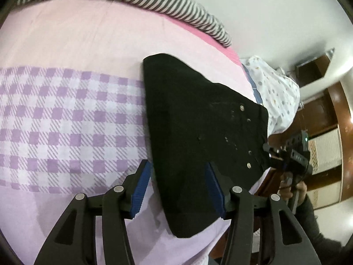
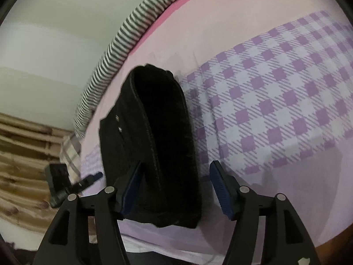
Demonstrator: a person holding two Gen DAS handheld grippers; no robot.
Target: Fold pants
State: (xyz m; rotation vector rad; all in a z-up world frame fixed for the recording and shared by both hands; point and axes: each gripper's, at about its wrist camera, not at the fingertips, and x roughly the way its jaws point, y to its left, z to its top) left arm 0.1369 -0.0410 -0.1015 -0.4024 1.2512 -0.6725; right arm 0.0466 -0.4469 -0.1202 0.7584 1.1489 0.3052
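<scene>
Black pants (image 1: 198, 132) lie folded in a compact bundle on the pink-and-purple checked bedsheet (image 1: 66, 121), near the bed's edge. Left gripper (image 1: 178, 183): fingers released, spread over the bundle's near corner, nothing pinched. Right gripper (image 2: 176, 187): fingers released too, straddling the bundle's near end; no pad presses cloth. The bundle's long axis runs away from the right gripper, straight ahead. Judgement: right hand sits better aligned for the next fold or smoothing.
</scene>
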